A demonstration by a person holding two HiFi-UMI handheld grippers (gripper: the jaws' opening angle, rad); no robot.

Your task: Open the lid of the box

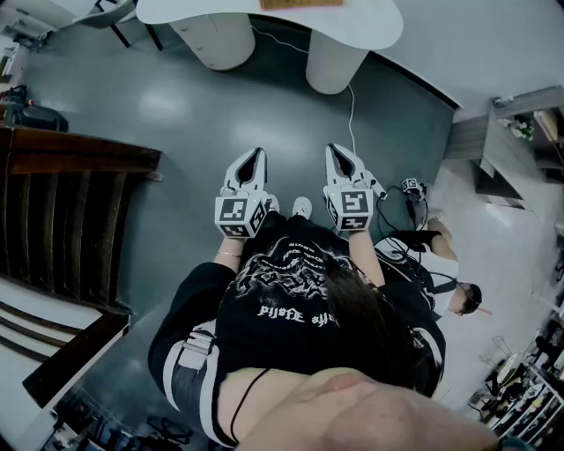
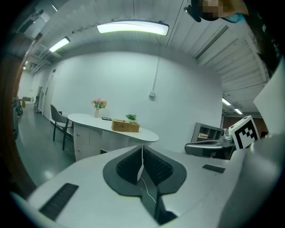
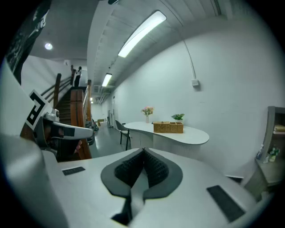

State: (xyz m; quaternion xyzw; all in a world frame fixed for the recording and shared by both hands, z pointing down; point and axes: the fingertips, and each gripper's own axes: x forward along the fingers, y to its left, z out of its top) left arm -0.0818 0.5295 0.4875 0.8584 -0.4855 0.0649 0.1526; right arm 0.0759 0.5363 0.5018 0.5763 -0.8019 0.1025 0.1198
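Observation:
The box is a brown wicker one [image 2: 125, 126] with its lid down. It stands on a white curved table [image 2: 89, 120] some way ahead, and it shows too in the right gripper view as the box [image 3: 168, 128] on the table [image 3: 196, 136]. From the head view only a sliver of the box [image 1: 301, 3] shows at the top edge. My left gripper [image 1: 254, 154] and right gripper [image 1: 338, 151] are held side by side at waist height over the floor, far from the table. Both are shut with nothing between the pads [image 2: 149, 165] [image 3: 153, 167].
A vase of flowers [image 2: 99, 106] and a small plant [image 2: 131, 117] share the table, with a chair [image 2: 58, 124] at its left end. A dark wooden staircase [image 1: 62, 220] is on the left, a shelf unit [image 1: 498, 145] on the right. Another person [image 1: 441, 273] crouches behind on the right, and a cable [image 1: 352, 110] runs across the floor.

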